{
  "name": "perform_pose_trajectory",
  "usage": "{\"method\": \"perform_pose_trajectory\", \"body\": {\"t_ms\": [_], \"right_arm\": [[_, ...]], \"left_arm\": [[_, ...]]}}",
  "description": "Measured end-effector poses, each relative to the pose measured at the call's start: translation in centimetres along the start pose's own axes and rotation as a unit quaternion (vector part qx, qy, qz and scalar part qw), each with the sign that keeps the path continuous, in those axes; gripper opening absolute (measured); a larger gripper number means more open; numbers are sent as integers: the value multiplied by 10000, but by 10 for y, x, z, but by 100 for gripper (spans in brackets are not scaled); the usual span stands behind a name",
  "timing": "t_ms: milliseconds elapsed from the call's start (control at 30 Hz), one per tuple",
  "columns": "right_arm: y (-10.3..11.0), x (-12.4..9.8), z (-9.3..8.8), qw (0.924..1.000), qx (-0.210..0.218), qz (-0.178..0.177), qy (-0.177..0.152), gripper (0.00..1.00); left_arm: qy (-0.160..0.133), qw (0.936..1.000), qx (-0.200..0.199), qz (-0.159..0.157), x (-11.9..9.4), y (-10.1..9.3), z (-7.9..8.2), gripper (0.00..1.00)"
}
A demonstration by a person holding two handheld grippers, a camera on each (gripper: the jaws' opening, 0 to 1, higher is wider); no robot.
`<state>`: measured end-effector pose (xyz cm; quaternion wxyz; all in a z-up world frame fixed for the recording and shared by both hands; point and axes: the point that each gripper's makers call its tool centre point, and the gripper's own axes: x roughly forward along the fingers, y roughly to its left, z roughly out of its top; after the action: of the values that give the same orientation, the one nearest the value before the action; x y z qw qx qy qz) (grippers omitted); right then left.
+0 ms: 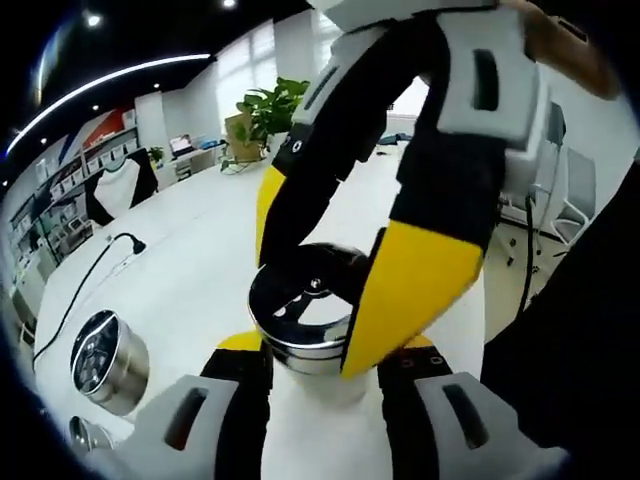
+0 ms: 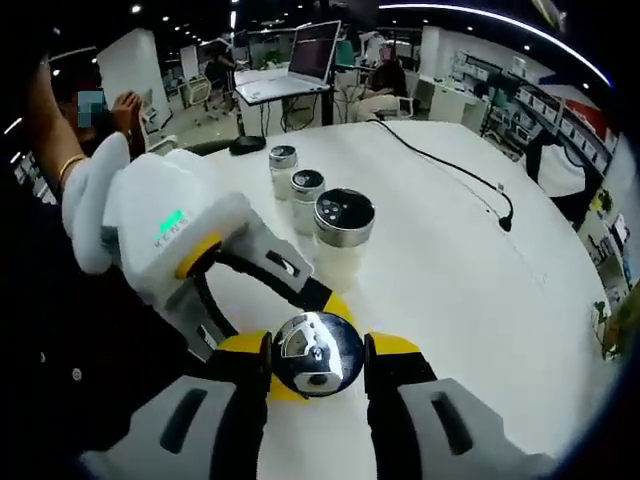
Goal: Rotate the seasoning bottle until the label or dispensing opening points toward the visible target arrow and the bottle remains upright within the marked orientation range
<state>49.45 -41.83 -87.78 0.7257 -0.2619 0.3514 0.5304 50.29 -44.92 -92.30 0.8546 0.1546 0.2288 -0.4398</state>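
While both grippers meet over the white tabletop (image 2: 480, 280), we see the seasoning bottle with the shiny steel lid and pale body (image 2: 316, 353) standing upright between them, its cap showing a dark dispensing window. In the right gripper view, our right gripper (image 2: 318, 362) has its yellow-tipped black jaws closed in against both sides of the lid, touching it. The left gripper (image 2: 300, 325), white-bodied with black arms, reaches in from the left of that view, its yellow tips at the bottle just behind the lid. In the left gripper view, the same bottle (image 1: 305, 320) sits between the left gripper's (image 1: 322, 345) jaws, which lie snug at its sides low down, though we cannot tell how firmly they press; the right gripper (image 1: 330, 280) comes down from above, yellow pads flanking the lid. Three more steel-capped shaker jars (image 2: 340, 235) stand in a row farther along the table, well apart, and a black cable (image 2: 450, 165) trails across it.
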Motion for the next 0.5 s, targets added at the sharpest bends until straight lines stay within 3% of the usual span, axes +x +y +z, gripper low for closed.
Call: {"method": "perform_pose_trajectory", "body": {"t_ms": [33, 300, 367, 500], "right_arm": [[-3, 0, 0, 9996, -199, 184, 76, 34], [-5, 0, 1, 9922, -990, 721, 251, 34], [-11, 0, 1, 9866, -1309, 898, 371, 34], [-17, 3, 2, 9830, -1523, 942, 399, 34]], "left_arm": [[336, 9992, 221, 91, -7, 1, -15, 43], [282, 9996, -36, -12, -24, -6, -26, 44], [290, 9994, -176, 86, -37, -2, -32, 44], [350, 9982, -362, 339, -47, 8, -39, 44]]}}
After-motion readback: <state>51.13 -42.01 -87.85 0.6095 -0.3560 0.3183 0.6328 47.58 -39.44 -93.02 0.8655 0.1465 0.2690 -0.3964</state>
